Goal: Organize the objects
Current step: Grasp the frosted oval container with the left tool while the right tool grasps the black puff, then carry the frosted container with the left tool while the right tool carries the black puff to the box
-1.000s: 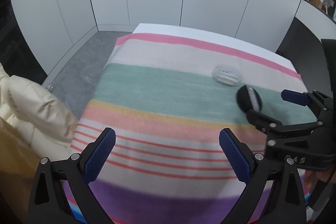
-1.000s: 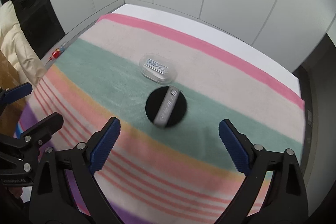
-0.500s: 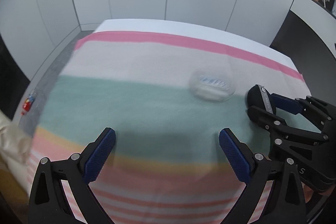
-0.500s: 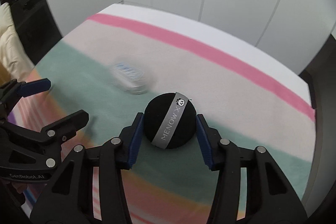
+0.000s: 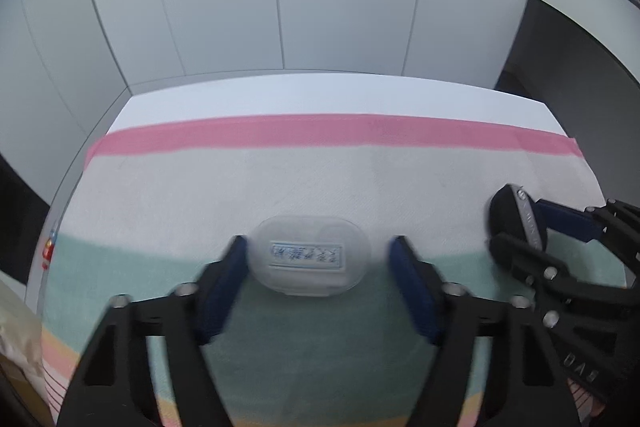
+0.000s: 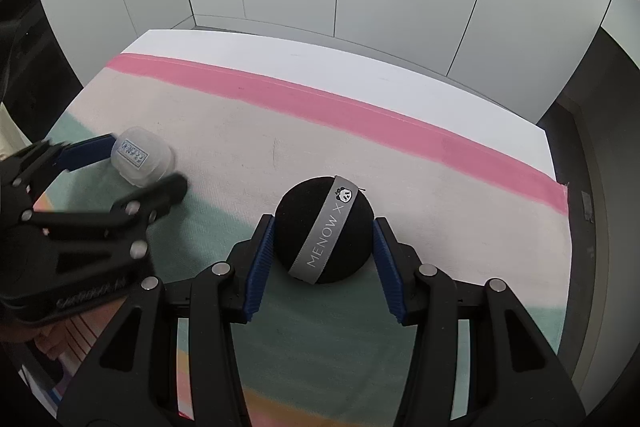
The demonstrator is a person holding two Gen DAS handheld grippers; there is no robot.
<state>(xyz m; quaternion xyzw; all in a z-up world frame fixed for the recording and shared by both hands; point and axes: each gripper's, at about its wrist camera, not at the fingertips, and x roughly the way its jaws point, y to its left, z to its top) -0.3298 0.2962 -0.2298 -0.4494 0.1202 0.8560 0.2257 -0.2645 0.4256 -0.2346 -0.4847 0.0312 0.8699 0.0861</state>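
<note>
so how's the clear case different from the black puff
The clear case is a translucent oval with a blue printed label; the black puff is opaque, round, with a grey MENOW band. The case sits between the left gripper fingers with a gap on one side; the right gripper is clamped on the puff. Both are low on the striped cloth.

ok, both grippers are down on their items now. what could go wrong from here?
1. The left gripper, jaws just closing, touches the clear plastic case on one side only, with a gap on the other; the case may slide or twist on the striped cloth.
2. The right gripper pinches the black round puff low at its sides; it could squirt out on lifting.
3. The grippers are close together and could collide.
</note>
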